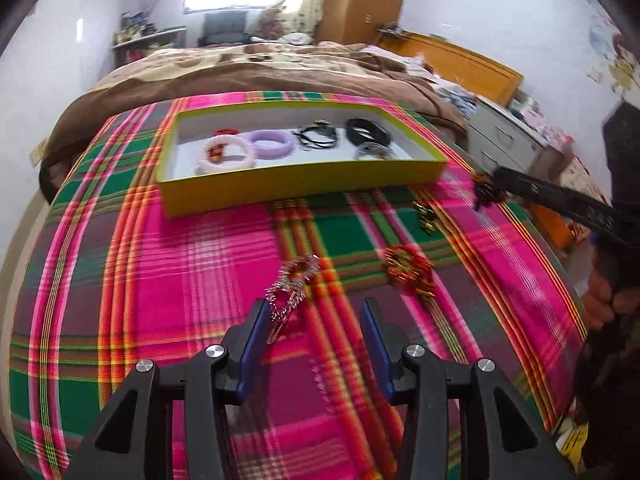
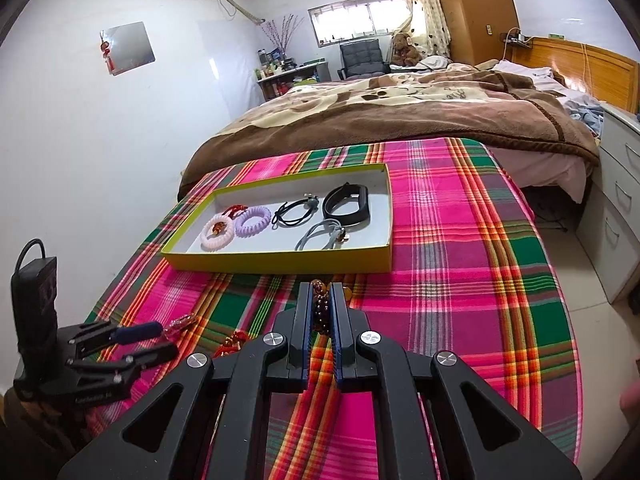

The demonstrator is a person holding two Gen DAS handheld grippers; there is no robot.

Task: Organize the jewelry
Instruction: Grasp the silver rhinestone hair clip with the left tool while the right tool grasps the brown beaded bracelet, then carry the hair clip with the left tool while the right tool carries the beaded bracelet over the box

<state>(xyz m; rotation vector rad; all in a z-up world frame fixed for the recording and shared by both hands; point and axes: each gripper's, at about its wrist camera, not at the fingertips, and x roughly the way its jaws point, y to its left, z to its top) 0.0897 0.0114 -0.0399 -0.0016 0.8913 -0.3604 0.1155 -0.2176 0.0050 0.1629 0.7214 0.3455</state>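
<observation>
A yellow-green box on the plaid table holds a pink coil band, a lilac coil band, black hair ties, a black strap and a grey tie. My left gripper is open just above the cloth, its left pad beside a red and silver spiky bracelet. My right gripper is shut on an amber bead bracelet, held above the cloth in front of the box; it also shows in the left wrist view.
A red and gold spiky bracelet and a small gold piece lie on the plaid cloth. A bed with a brown blanket stands behind the table, white drawers to the right.
</observation>
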